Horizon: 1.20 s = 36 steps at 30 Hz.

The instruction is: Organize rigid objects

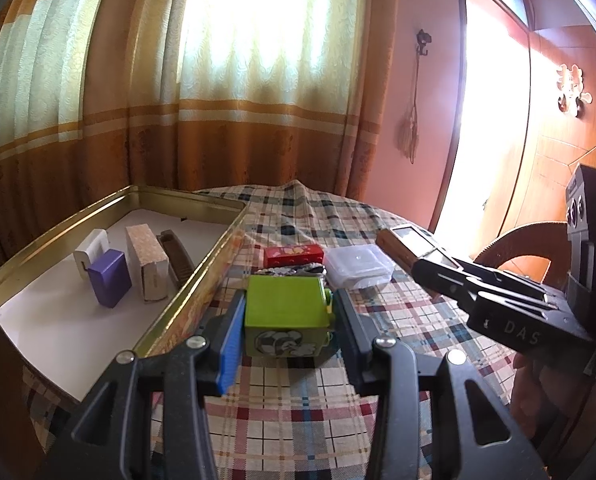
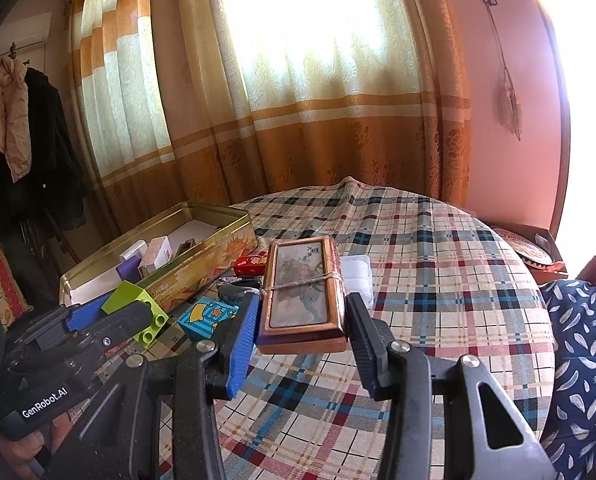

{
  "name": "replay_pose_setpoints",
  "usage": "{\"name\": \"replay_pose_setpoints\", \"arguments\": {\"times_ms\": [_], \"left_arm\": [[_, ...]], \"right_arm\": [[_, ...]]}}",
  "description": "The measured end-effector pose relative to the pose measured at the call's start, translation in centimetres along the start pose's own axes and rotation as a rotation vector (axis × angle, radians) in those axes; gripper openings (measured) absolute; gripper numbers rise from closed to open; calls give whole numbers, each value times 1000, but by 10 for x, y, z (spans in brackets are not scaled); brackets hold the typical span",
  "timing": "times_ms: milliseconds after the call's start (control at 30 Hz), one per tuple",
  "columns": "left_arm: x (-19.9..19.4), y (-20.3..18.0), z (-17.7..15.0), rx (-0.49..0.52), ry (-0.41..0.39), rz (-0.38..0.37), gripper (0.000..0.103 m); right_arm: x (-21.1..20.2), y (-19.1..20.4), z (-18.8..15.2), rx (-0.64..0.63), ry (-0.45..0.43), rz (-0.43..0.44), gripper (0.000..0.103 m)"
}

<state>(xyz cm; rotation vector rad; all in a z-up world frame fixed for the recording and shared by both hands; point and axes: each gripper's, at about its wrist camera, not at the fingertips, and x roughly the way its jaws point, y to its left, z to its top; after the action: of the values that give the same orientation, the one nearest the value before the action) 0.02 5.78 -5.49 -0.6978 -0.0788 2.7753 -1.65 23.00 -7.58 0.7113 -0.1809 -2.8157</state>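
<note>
**Holding two boxes aloft, both a short way from the tin**

Gripping is settled on both sides. The left gripper (image 1: 287, 312) has its jaws partly closed on the green block (image 1: 283, 304), the blue pad flush against the block's left face and the black pad against its right, with the block lifted off the plaid tablecloth (image 1: 298, 400). The right gripper (image 2: 300, 320) is likewise partly closed on the wooden picture box (image 2: 302, 292), pinched across its narrow width near the close end, so most of its length sticks out forward beyond the pads.

That overhang is, in my judgement, the main risk: a quick swing toward the gold tin (image 1: 217, 248) could let the long box pivot or slide down between the pads. The string tied round its middle may also snag. The green block has studs on one side, so an uneven squeeze could twist it. The tin already holds a purple box (image 1: 109, 278), a white box (image 1: 91, 248), a patterned carton (image 1: 145, 260) and a dark comb-like piece (image 1: 175, 254), all standing close together; a careless drop could topple them or strike the rim.

Both grippers point forward and somewhat downward, side by side, the left one just beside the tin's near wall. A red box (image 1: 293, 255), a clear plastic case (image 1: 358, 266) and a blue block (image 2: 207, 316) lie on the cloth.
</note>
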Motion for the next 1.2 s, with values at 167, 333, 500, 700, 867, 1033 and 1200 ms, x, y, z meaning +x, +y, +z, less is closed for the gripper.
{"name": "replay_pose_setpoints", "arguments": {"times_ms": [167,333,500,700,867,1033,1200], "left_arm": [[-3,0,0,1,-20,4,41],[-6,0,0,5,-32,3,41],[-6,0,0,5,-35,2,41],[-6,0,0,2,-42,4,41],[-7,3,0,-7,-47,7,41],[-7,10,2,-31,-41,14,41],[-11,12,5,-33,-57,35,41]], "right_arm": [[0,0,0,1,-5,0,47],[-1,0,0,1,-11,-2,47],[-1,0,0,0,-16,-2,47],[-4,0,-1,-4,-30,-4,47],[-4,1,0,-7,-33,-4,47],[-4,1,0,-7,-34,-4,47],[-5,2,0,-10,-41,-5,47]]}}
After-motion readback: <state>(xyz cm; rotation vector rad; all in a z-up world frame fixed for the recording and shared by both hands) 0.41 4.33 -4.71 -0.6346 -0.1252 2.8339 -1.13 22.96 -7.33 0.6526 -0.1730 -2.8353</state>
